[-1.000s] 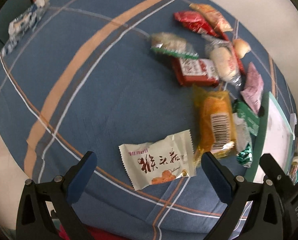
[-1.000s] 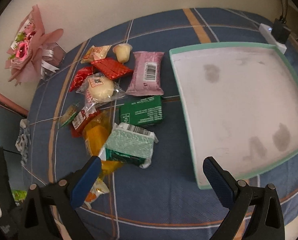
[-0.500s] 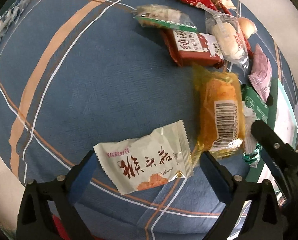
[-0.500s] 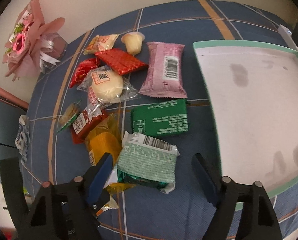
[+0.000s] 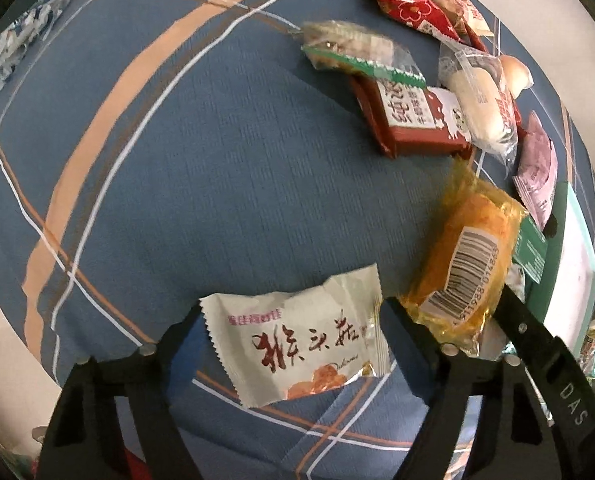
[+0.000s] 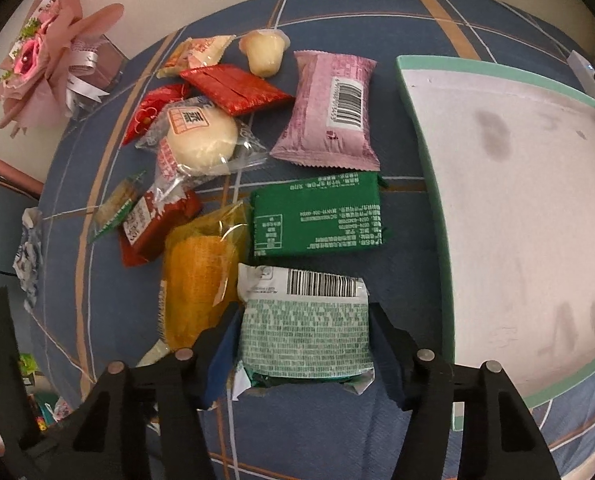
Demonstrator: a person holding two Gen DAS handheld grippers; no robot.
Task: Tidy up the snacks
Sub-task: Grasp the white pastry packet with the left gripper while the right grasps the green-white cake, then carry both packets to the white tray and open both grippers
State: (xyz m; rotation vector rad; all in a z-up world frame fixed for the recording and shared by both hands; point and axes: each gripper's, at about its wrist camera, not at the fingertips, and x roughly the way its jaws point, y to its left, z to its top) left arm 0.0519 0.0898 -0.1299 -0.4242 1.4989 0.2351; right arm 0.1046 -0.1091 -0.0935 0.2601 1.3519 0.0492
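Note:
Snack packets lie on a blue plaid cloth. My left gripper [image 5: 293, 328] has its jaws on either side of a white packet with red writing [image 5: 301, 340], touching its edges. An orange packet [image 5: 463, 264] lies just right of it. My right gripper [image 6: 303, 340] has its jaws against both sides of a pale green packet [image 6: 303, 332]. Beyond it lie a dark green packet [image 6: 317, 216], a pink packet [image 6: 331, 110], an orange packet [image 6: 197, 284], a bun in clear wrap [image 6: 201, 140] and red packets [image 6: 237, 88]. The white tray with a green rim [image 6: 429, 168] is to the right.
A pink flower bouquet [image 6: 45, 64] stands at the far left by the wall. A jelly cup [image 6: 263, 52] sits at the back of the pile. A red box [image 5: 413, 120] and a clear cracker packet [image 5: 357, 48] lie in the left wrist view. The cloth's front edge is close.
Both grippers moved forward and down and narrowed. The left now brackets the white packet; the right now brackets the pale green packet.

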